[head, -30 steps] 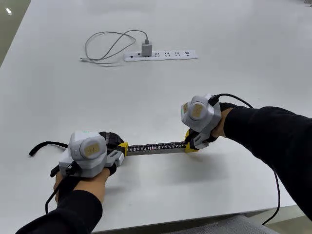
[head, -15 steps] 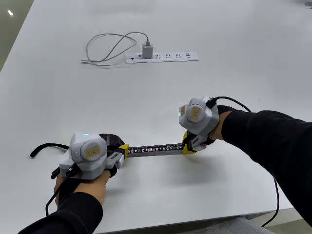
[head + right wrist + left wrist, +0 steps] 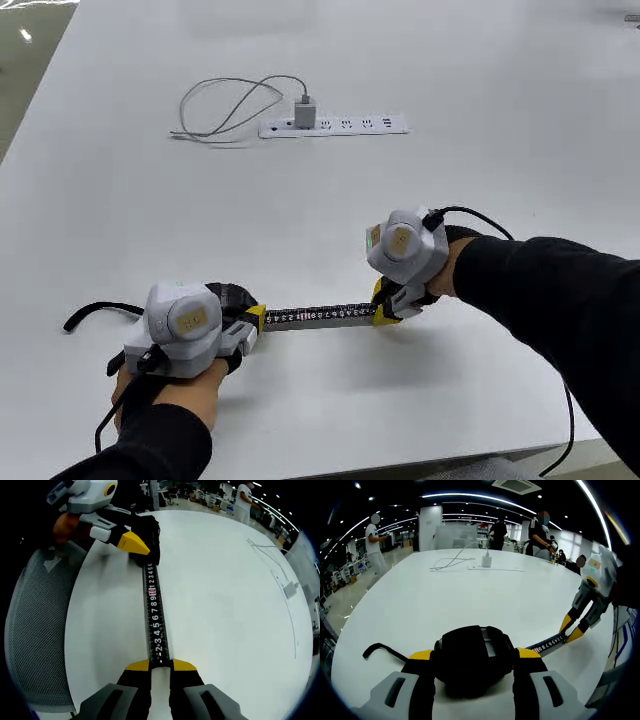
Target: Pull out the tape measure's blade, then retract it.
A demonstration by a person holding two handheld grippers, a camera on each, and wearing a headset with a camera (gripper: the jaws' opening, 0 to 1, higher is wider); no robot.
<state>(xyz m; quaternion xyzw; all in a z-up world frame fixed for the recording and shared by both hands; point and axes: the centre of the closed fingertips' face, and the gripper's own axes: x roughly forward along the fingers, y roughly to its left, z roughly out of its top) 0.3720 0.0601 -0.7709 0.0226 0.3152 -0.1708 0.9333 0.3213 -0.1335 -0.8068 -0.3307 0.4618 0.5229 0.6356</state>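
Left hand-held gripper point(image 3: 474, 655) clamps the case point(image 3: 472, 672); right hand-held gripper point(image 3: 161, 666) pinches the blade point(image 3: 155, 610) at its tip, apparently — it lies straight between them.

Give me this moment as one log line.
left gripper: shut on tape measure | right gripper: shut on blade | blade: out, straight between both grippers

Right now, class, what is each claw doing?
Left claw: shut on the tape measure case.
Right claw: shut on the blade, near its end.
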